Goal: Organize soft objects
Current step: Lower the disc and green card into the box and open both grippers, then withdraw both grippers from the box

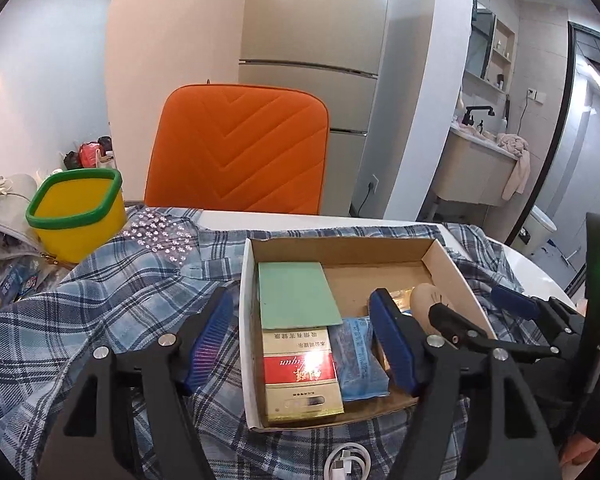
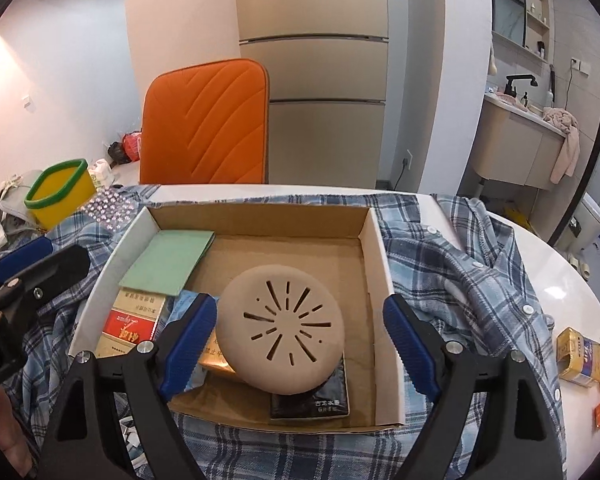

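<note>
Left gripper (image 1: 302, 336): jaws wide, nothing between the pads; it straddles the left wall of the box, one finger outside over the shirt, one inside.
Right gripper (image 2: 296, 344): jaws wide, either side of the disc, pads not touching it.
Cable (image 1: 348, 462): white, coiled, on the shirt just before the box.
Shirt (image 2: 460, 280): blue plaid, spread over the tabletop (image 2: 556, 280), under the box.
Box (image 2: 384, 280): open cardboard, resting on the shirt.
Box contents, near to far: dark packet (image 2: 332, 400) under the disc; disc (image 2: 280, 320), beige, slotted, domed; red-and-gold pack (image 1: 300, 376) at left; blue pouch (image 1: 358, 360) beside it; green card (image 1: 294, 296) overlapping the pack's far end.
Small yellow box (image 2: 578, 356): on the tabletop, right of the shirt.
Yellow bin (image 1: 78, 216): green rim, far left.
Orange chair (image 1: 240, 148): behind the tabletop.
</note>
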Demonstrator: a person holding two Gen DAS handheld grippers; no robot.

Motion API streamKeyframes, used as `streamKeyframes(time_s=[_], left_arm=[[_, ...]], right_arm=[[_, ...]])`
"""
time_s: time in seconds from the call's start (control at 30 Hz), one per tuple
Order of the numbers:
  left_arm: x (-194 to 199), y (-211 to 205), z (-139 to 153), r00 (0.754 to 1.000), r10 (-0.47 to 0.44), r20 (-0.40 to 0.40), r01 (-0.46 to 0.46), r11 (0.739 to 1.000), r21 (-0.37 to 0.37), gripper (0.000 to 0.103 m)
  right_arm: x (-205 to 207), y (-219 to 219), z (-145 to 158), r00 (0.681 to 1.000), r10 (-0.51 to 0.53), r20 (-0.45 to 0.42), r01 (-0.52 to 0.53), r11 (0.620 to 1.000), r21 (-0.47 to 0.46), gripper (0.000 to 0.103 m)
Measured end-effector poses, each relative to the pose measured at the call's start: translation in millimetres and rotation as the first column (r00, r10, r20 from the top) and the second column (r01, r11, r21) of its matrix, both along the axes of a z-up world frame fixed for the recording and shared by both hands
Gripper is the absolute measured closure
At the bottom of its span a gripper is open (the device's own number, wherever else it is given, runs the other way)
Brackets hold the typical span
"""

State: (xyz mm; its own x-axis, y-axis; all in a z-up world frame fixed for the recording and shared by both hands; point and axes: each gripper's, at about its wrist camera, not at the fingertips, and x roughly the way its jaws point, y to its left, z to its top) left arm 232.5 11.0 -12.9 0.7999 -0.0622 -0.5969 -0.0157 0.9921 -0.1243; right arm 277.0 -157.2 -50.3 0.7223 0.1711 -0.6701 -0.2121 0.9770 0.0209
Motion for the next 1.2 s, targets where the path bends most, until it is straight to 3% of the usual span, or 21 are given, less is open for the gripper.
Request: streamKeyframes(time_s=[0.43,0.53,0.7,0.77,0.93,1.0,1.03,1.13,1.2], left_arm=[[-72.5,3.2,37.6,0.972,0.027,0.232,-0.04,0.998,0.05,0.033],[-98.3,8.2,33.8,0.959,0.05,0.278,-0.069,0.996,0.057,0.026],[-128.0,8.1,23.1,0.96,-0.004,0.279,-0.016,0.997,0.069,0.023],[-144.4,4.8,19.0,0.954,-0.026,0.3,-0.001,0.996,0.09,0.013],[-183.2,-8.7,7.6,0.922,-0.08,0.379,0.016,0.985,0.171,0.001],[-190.5,-12.1,4.5,0.911,-0.082,0.405,0.003,0.981,0.193,0.001],[-191.2,-12.3,5.2,0.908,-0.082,0.411,0.002,0.981,0.192,0.0],[-190.5,-9.1,3.2,0.91,-0.074,0.409,0.004,0.986,0.168,0.0],[-184.3,-6.3,0.7,0.923,-0.056,0.381,-0.006,0.987,0.16,0.0]], right_arm=[[-45.1,-13.5,52.5,0.991,-0.037,0.129,0.033,0.999,0.034,0.016],[-66.6,-19.8,61.1,0.987,-0.045,0.157,0.04,0.999,0.035,0.016],[-108.6,-27.3,61.1,0.983,-0.039,0.182,0.028,0.998,0.062,0.016],[-126.5,-26.4,56.0,0.979,0.007,0.205,-0.018,0.998,0.053,0.016],[-168.0,-19.6,46.2,0.953,0.033,0.3,-0.026,0.999,-0.027,0.015],[-177.7,-19.9,44.1,0.939,0.009,0.343,0.0,1.0,-0.029,0.01],[-181.8,-20.9,43.8,0.932,-0.004,0.363,0.013,1.0,-0.024,0.002],[-190.5,-26.6,44.5,0.911,-0.038,0.41,0.038,0.999,0.006,0.0],[-192.0,-29.6,46.4,0.907,-0.047,0.418,0.042,0.999,0.02,0.0]])
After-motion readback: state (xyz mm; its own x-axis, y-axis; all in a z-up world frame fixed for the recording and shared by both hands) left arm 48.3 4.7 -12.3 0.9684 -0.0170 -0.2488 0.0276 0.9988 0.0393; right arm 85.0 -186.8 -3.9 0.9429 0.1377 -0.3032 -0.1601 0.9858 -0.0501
